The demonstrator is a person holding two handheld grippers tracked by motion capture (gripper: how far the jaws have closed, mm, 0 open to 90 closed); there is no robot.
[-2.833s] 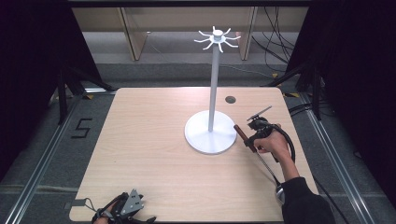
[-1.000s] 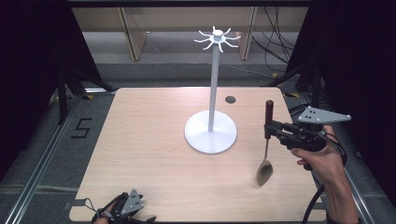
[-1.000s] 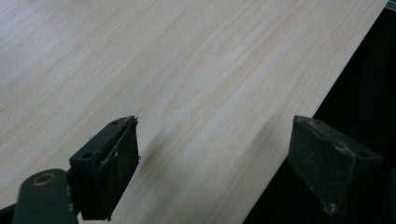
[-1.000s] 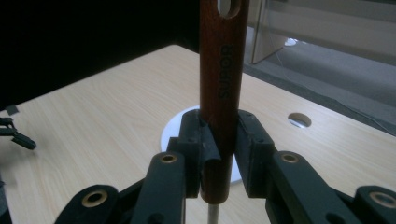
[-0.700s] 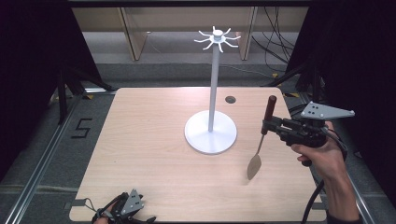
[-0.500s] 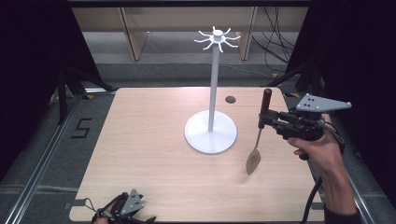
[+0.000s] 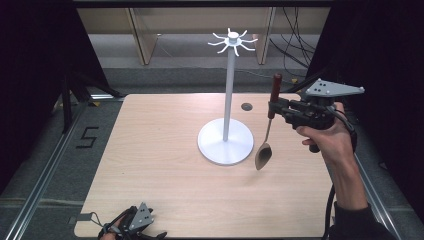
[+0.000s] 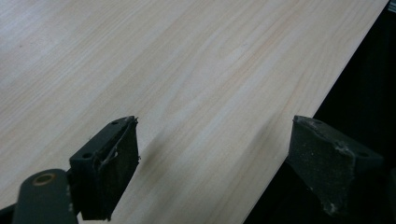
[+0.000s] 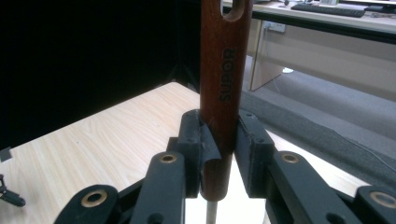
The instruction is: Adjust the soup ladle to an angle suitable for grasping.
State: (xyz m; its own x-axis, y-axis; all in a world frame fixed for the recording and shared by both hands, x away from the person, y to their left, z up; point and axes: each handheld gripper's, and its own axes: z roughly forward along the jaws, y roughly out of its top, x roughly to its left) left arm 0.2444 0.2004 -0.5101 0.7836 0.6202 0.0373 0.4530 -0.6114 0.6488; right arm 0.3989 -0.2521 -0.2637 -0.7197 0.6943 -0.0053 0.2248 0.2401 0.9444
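- Spoon (image 7: 268, 131) hangs upright off the table (image 7: 150, 150), pinched in your right gripper (image 7: 273, 107). Handle is up, bowl is down.
- Right jaws are pressed onto the dark wooden handle low on its length, one on each side. In the right gripper view the handle (image 9: 224, 93) stands between them, with "SUPOR" printed along it and a hanging hole at the top.
- Thin metal shank runs down from the handle to the bowl (image 7: 263, 156). The bowl is level with the near right edge of the stand's base in the high view; I can't tell if it is touching the table or just above it.
- Your right hand (image 7: 327, 142) grips the body of the gripper, with the grey plate (image 7: 334, 89) on top. The gripper points left toward the stand.
- Stand (image 7: 228, 100) is mid-table: white round base (image 7: 225, 145), thin pole, ring of curved hooks (image 7: 232, 41) at the top. The hooks are bare. The spoon sits just right of the pole, and its handle top is well below the hooks.
- Small dark round spot (image 7: 246, 106) is on the table between the pole and the spoon handle, farther back.
- Your left gripper (image 7: 132, 227) is low at the near left edge of the table. In the left gripper view its jaws are spread wide with nothing between them; one pad (image 8: 114, 170) is over the wood and the other (image 8: 329, 163) is past the table edge.
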